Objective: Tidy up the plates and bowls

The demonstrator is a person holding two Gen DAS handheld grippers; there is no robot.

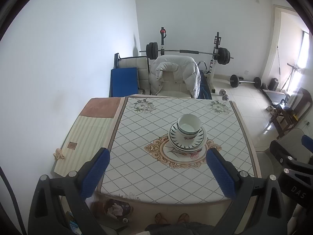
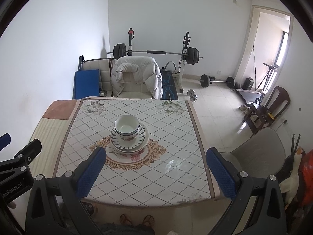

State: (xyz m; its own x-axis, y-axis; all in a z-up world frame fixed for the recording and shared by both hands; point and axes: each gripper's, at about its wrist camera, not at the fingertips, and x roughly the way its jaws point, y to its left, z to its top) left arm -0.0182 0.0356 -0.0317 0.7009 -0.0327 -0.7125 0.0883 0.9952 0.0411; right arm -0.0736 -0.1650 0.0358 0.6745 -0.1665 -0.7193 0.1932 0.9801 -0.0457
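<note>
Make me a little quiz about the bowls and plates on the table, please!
1. True or false: the bowls sit stacked on top of the plates.
2. Is the left gripper holding A) a bowl, B) a plate, or C) nothing?
3. Fill in: a white ____ hangs over the chair behind the table.

Key: 1 true. 2 C: both it and the right gripper are open, clear of the stack. 3 jacket.
</note>
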